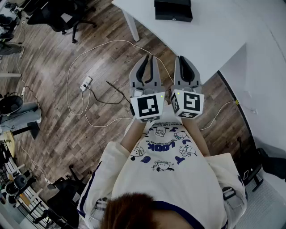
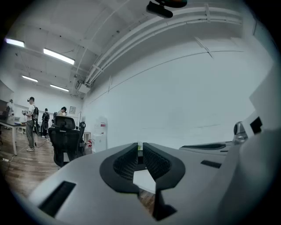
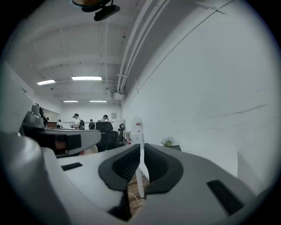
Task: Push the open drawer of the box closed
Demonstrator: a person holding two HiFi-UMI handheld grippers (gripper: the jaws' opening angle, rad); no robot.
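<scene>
Both grippers are held up in front of the person's chest, side by side and just apart, and neither touches anything. The left gripper (image 1: 147, 57) has its jaws drawn together to a thin slit with nothing between them, as its own view (image 2: 139, 147) shows. The right gripper (image 1: 183, 58) is closed just as tightly and is also empty (image 3: 140, 147). Their marker cubes (image 1: 147, 107) sit close to the patterned shirt (image 1: 165, 152). The black box (image 1: 173, 10) stands on the white bench (image 1: 214, 31) at the top of the head view, well apart from both grippers. A step on its near side may be the drawer, but it is too small to tell. In that view the right gripper's tips overlap the bench's slanted near edge, while the left gripper's tips lie just short of it over the wooden floor (image 1: 53, 67). Bare bench surface lies between the grippers and the box. A bench leg (image 1: 131, 25) stands left of the box. On the floor a white power strip (image 1: 86, 83) lies among looping cables (image 1: 111, 42). Black office chairs (image 1: 58, 15) stand farther left, well clear. The gripper views face a white wall (image 2: 184, 88), with another office chair (image 2: 66, 138) and standing people (image 2: 30, 118) far off.
</scene>
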